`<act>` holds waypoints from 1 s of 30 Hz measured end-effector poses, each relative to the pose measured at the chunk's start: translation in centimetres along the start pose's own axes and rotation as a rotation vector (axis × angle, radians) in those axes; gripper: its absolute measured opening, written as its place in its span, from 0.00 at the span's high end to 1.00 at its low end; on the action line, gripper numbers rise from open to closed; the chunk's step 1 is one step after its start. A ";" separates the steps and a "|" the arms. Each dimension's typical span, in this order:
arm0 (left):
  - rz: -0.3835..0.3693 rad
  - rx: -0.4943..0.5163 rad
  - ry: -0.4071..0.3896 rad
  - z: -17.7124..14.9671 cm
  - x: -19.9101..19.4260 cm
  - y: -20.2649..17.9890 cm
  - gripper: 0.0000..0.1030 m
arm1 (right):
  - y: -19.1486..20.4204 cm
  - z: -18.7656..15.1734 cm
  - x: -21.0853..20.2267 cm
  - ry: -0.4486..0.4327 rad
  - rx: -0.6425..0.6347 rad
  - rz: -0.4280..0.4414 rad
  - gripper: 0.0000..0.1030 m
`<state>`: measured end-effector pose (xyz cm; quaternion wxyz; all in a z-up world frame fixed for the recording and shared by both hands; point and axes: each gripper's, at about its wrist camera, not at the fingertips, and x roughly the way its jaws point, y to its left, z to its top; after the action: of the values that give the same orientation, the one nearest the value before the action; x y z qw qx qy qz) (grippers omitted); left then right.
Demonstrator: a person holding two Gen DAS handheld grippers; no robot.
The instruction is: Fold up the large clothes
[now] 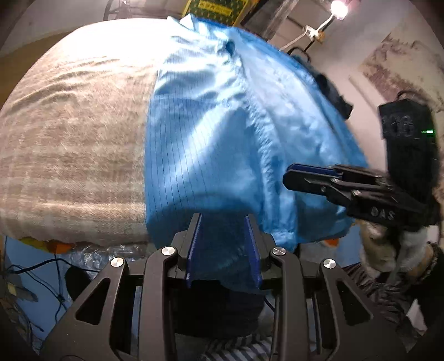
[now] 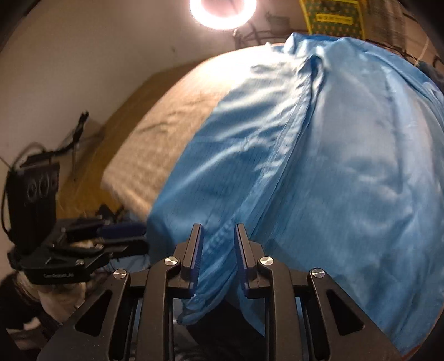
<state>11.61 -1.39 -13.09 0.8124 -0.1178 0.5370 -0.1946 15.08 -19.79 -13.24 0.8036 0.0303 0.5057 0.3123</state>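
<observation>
Left gripper [image 1: 224, 222] nearest the lens in the left wrist view: jaws stand apart, with the near hem of the blue garment [image 1: 222, 125] hanging down between them at the bed's near edge; the pads do not visibly press the cloth, so it reads as unclamped. Right gripper [image 2: 217, 230] likewise: jaws apart, a bunched fold of the hem running down through the gap and drooping below the fingers, not pinched as far as can be seen. The garment lies spread on the beige blanket [image 1: 69, 138] of the bed, its long axis running from the near edge, where both grippers sit, away toward the far edge under the ring lamp [image 2: 222, 11]. Bare blanket shows on the left side; the cloth covers the right side and spills over the near edge. Both hands are at the same hem, the right gripper seen blurred just beside the garment's near right corner. Judgement: each arm is nearest its own hem corner; the coming move likely needs both to close on the hem and carry it away along that long axis.
</observation>
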 end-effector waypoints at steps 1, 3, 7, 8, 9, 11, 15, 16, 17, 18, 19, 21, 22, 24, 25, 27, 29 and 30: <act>0.006 0.009 0.022 -0.2 0.6 -0.2 0.71 | 0.3 -0.3 0.4 0.014 -0.024 -0.020 0.81; 0.024 0.037 0.050 -0.7 1.5 -0.7 0.71 | 0.7 -0.9 1.0 0.041 -0.061 -0.058 0.81; 0.047 0.079 0.029 -1.1 0.8 -2.0 0.71 | 0.2 -2.3 1.6 0.081 -0.071 -0.087 0.80; 0.031 0.072 0.011 -1.0 0.1 -2.2 0.71 | -0.2 -2.5 1.3 0.072 -0.059 -0.080 0.80; 0.015 0.070 -0.014 -0.7 -0.7 -2.6 0.71 | -0.6 -2.5 1.1 0.063 -0.045 -0.067 0.80; 0.009 0.080 -0.070 0.0 -2.3 -3.3 0.71 | -1.5 -2.9 -0.2 0.029 0.003 -0.014 0.80; 0.007 0.114 -0.205 1.4 -4.7 -5.4 0.71 | -4.1 -3.8 -4.4 -0.099 0.076 -0.025 0.68; 0.007 0.121 -0.228 1.8 -4.9 -5.9 0.71 | -4.5 -4.0 -5.0 -0.123 0.084 -0.040 0.67; 0.003 0.128 -0.248 2.1 -5.0 -6.3 0.71 | -5.1 -4.2 -6.0 -0.155 0.093 -0.062 0.67; -0.001 0.134 -0.261 2.4 -4.9 -6.7 0.71 | -5.9 -4.5 -7.2 -0.189 0.100 -0.093 0.67; -0.005 0.141 -0.269 3.1 -4.8 -7.3 0.70 | -6.3 -4.4 -7.8 -0.208 0.105 -0.110 0.67; -0.023 0.146 -0.267 3.8 -4.5 -8.1 0.65 | -7.9 -4.6 -9.7 -0.255 0.132 -0.150 0.66; -0.028 0.147 -0.265 4.1 -4.6 -8.4 0.59 | -8.4 -4.8 -10.4 -0.271 0.149 -0.163 0.63; -0.050 0.153 -0.256 4.8 -4.0 -9.4 0.56 | -9.9 -5.1 -12.1 -0.302 0.192 -0.183 0.48; -0.055 0.161 -0.252 5.1 -3.7 -10.0 0.55 | -10.7 -5.4 -13.1 -0.326 0.213 -0.196 0.42; -0.062 0.176 -0.243 5.4 -3.2 -10.9 0.55 | -12.3 -5.8 -14.9 -0.362 0.245 -0.224 0.41; -0.072 0.188 -0.230 5.6 -2.5 -11.8 0.54 | -13.4 -6.2 -16.1 -0.373 0.272 -0.246 0.39; -0.080 0.193 -0.222 5.8 -2.0 -12.2 0.54 | -14.4 -6.6 -16.9 -0.374 0.291 -0.262 0.37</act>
<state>13.91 -11.53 -4.22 0.8659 -0.0812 0.4172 -0.2636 11.39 -42.11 -8.28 0.9038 0.1370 0.3875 0.1188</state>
